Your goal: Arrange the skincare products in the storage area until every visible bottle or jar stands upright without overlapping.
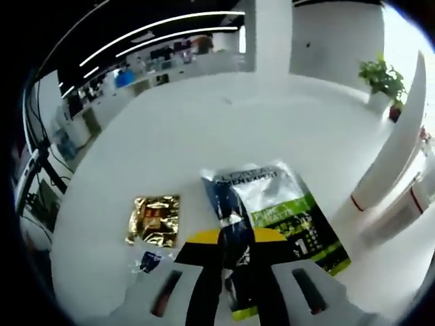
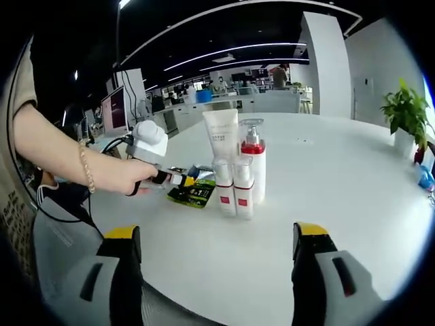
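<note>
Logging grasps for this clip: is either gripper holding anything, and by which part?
The left gripper pinches the dark blue, green and white flat sachet by its near dark-blue edge. The right gripper is open, holding nothing.

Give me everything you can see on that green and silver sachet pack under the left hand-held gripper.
The sachet pack is a flat, glossy foil-like pouch, silver at the top, green and black lower down, with printed text and a large "1". It lies flat on the white table, partly beneath a dark blue packet that the left hand-held gripper is shut on. In the right gripper view its green edge shows just left of the upright bottles.
</note>
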`<move>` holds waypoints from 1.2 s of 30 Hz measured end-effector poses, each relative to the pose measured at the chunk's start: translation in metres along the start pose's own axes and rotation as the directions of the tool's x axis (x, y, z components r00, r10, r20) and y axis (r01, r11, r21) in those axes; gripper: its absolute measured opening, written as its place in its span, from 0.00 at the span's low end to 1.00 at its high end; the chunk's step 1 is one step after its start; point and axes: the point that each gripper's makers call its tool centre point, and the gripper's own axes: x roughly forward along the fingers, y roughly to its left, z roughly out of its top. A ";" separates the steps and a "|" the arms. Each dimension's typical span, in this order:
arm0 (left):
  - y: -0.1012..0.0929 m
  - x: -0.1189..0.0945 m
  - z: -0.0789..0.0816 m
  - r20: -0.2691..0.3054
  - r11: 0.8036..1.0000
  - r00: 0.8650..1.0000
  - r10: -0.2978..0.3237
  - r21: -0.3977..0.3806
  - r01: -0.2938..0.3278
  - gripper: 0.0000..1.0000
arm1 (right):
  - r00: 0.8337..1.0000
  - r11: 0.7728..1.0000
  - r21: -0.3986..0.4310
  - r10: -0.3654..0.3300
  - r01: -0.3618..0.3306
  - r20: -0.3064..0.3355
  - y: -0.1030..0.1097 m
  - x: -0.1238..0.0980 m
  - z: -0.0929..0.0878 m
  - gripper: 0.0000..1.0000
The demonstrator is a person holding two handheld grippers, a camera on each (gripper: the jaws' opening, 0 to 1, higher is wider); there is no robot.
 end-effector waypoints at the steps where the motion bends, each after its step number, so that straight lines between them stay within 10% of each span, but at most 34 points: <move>1: 0.001 0.001 -0.001 -0.003 1.000 1.000 -0.001 0.007 0.001 0.03 | 1.000 1.000 0.001 0.000 0.000 0.000 0.000 0.000 0.000 0.92; 7: 0.005 0.003 -0.004 -0.030 0.997 0.999 -0.033 0.071 0.036 0.00 | 1.000 1.000 -0.002 0.003 -0.003 -0.005 0.001 0.001 -0.001 0.92; 20: -0.003 -0.017 0.000 0.031 0.964 0.983 -0.184 -0.188 0.186 0.00 | 1.000 1.000 -0.005 0.009 -0.009 0.000 0.002 0.001 0.000 0.92; 36: -0.009 -0.066 0.022 0.179 0.802 0.926 -0.333 -0.463 0.378 0.00 | 0.999 0.999 -0.015 0.046 -0.046 0.012 0.010 0.001 0.003 0.92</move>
